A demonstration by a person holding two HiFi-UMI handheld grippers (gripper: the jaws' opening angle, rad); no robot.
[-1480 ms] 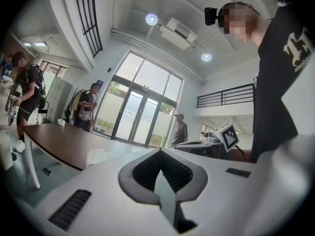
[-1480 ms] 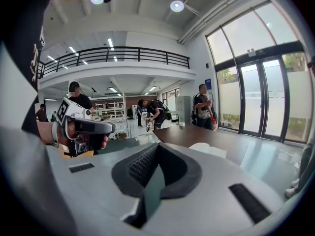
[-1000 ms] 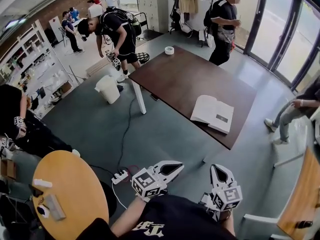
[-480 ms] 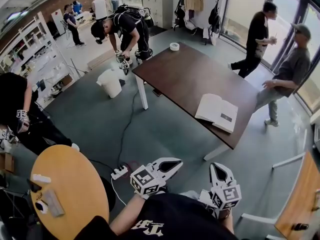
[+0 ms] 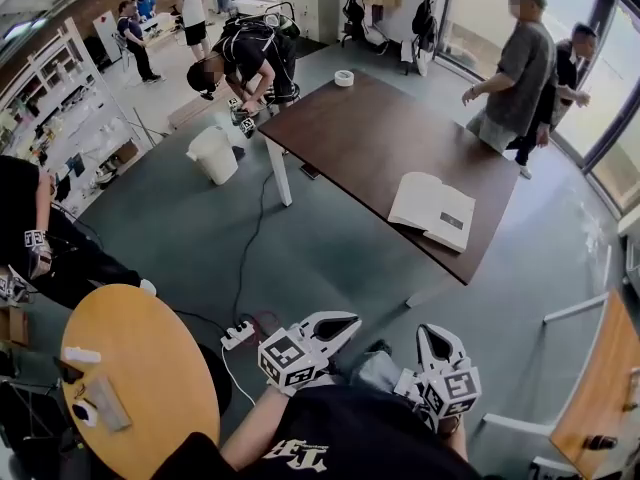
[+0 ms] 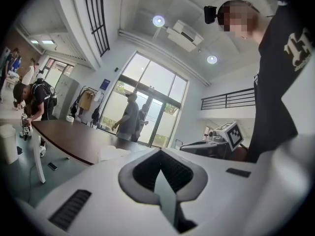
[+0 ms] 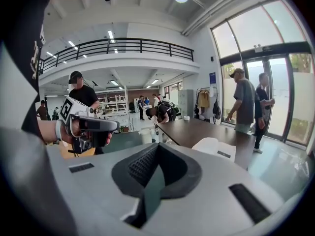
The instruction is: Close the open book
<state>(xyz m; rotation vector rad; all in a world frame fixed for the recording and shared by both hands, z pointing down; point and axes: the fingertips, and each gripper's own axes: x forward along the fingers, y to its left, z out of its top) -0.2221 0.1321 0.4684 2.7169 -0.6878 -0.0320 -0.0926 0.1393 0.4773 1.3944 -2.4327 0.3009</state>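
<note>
The open book (image 5: 432, 211) lies flat, pages up, near the right front edge of the dark brown table (image 5: 370, 138). Both grippers hang low by my body, well short of the table and holding nothing. My left gripper (image 5: 343, 322) is shut, its tips joined and pointing toward the table. My right gripper (image 5: 430, 332) is beside it, also shut. In the left gripper view the left gripper (image 6: 160, 157) has its pads together, with the book (image 6: 115, 153) a pale shape beyond. In the right gripper view the right gripper (image 7: 156, 149) is shut, with the book (image 7: 216, 146) ahead on the table (image 7: 197, 129).
A tape roll (image 5: 344, 78) sits at the table's far corner. Two people (image 5: 520, 68) stand at its far right side; another person (image 5: 245, 53) bends by the far left corner. A white bucket (image 5: 215, 153), power strip (image 5: 238, 336) and cable lie on the floor. A round wooden table (image 5: 140, 378) is at my left.
Both grippers stay shut and keep their place low in the view. The two people by the glass doors have walked to the table's far right side.
</note>
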